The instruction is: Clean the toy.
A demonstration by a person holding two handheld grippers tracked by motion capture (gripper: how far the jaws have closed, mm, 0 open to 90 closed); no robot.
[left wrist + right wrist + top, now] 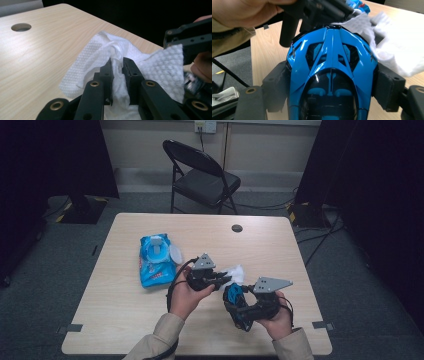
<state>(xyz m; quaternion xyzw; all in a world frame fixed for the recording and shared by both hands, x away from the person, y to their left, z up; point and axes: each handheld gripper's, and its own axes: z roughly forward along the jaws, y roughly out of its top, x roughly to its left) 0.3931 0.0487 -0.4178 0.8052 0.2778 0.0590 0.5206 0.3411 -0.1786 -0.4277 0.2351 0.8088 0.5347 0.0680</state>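
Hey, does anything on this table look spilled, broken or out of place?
Nothing stands out. The wipes pack lies flat with its lid flipped open, the left tool pinches a white wipe, and the right tool grips a blue toy car that looks intact.

Black folding chair [202, 175] — grey floor [350, 270] (carpeted)

A crumpled white wipe [160, 67] with a dimpled texture is raised above the surface, pinched at its middle. It touches the nose of a glossy blue toy car [332, 75] with black windows, clamped by its sides.
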